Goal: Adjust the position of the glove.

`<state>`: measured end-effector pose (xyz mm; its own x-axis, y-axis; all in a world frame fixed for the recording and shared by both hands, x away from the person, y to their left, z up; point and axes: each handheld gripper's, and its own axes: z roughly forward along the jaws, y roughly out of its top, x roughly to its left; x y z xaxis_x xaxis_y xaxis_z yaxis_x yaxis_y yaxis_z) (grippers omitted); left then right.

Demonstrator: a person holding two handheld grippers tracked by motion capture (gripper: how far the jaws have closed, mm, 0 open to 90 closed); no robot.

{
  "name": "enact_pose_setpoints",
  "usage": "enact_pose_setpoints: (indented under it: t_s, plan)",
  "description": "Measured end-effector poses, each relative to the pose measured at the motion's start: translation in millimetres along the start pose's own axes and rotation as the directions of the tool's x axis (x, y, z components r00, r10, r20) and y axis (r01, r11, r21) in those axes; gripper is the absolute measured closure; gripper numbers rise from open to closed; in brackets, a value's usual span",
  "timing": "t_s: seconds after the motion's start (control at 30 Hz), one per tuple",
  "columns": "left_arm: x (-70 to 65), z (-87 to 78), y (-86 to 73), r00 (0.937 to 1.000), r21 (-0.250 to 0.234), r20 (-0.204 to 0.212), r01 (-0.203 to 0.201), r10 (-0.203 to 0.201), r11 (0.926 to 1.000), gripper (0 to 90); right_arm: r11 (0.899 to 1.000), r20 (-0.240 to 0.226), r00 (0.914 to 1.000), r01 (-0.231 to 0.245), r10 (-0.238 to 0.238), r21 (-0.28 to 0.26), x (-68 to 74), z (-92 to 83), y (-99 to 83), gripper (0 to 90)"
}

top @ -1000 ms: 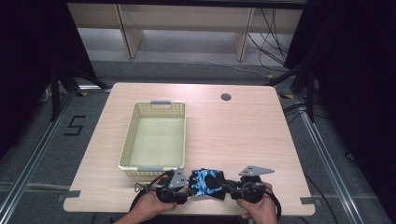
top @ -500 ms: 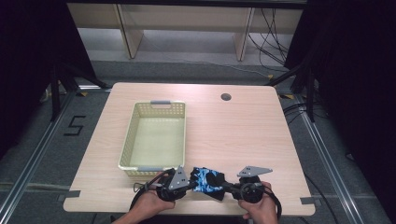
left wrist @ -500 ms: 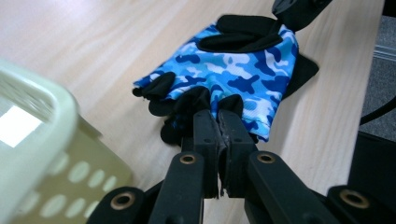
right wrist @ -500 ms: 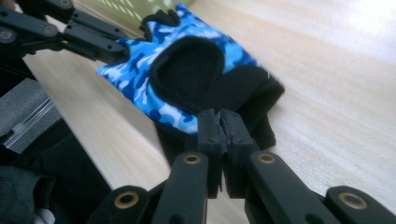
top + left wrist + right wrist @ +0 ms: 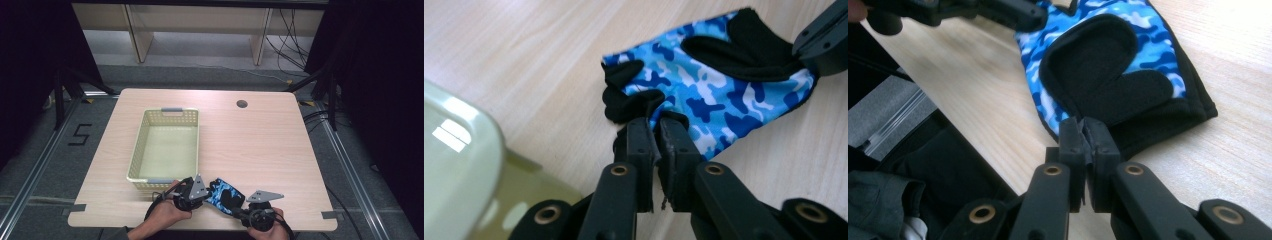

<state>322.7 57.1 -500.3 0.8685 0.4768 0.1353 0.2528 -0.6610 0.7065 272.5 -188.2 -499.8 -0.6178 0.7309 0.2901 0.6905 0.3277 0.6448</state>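
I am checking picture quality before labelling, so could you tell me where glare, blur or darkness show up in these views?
High view: table evenly lit, surroundings nearly black. Left gripper view: basket rim blurred with bright window-like reflections; glove sharp. Right gripper view: the glove's black patch is crisp, the floor corner dark and soft.

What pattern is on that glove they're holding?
The glove is blue camouflage with black patches; the left gripper view shows it best.
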Motion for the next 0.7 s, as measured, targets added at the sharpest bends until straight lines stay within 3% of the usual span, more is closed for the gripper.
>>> enact_pose_setpoints:
  t_s: [0.1,0.13,0.17,0.3,0.43,0.53,0.63,0.7]
  plan:
    - [-1.6,-0.6,-2.9,0.9998,0.008,0.015,0.012,-0.013,0.9999,80.3,1.000,0.012,0.9999,-0.012,0.012,-0.001,-2.8,-2.6,-0.3,86.2]
    - [-1.1,-0.8,-3.5,0.9999,0.015,0.012,0.001,-0.001,0.9999,80.0,0.999,0.014,0.9998,-0.011,0.012,-0.035,-3.6,-1.3,-1.3,85.7]
    - [-3.5,-1.1,-4.0,0.9995,0.004,0.027,0.016,-0.017,0.9999,79.8,1.000,0.010,0.9999,-0.008,0.009,-0.007,-5.7,-3.8,-0.8,85.6]
    - [-6.3,-4.5,-4.7,0.9993,0.012,0.036,0.008,-0.009,0.9999,79.5,1.000,0.007,0.9996,-0.026,0.026,-0.011,-11.8,-6.3,-0.7,85.0]
    - [-11.4,-5.2,-6.3,0.9977,-0.002,0.061,0.030,-0.030,0.9995,79.1,1.000,0.026,0.9993,-0.027,0.028,-0.010,-18.0,-10.6,0.5,84.1]
    - [-14.2,-6.1,-7.2,0.9979,0.005,0.061,0.022,-0.022,0.9997,78.4,0.999,0.008,0.9989,-0.046,0.046,-0.024,-25.0,-12.6,0.7,82.5]
    - [-13.5,-6.1,-8.8,0.9976,0.016,0.064,0.024,-0.025,0.9996,74.5,0.998,-0.007,0.9987,-0.050,0.050,-0.036,-29.8,-14.1,1.4,75.8]
    - [-11.6,-7.1,-10.3,0.9964,0.015,0.071,0.045,-0.046,0.9989,71.0,0.997,0.012,0.9979,-0.063,0.064,-0.052,-31.9,-18.7,2.1,69.8]
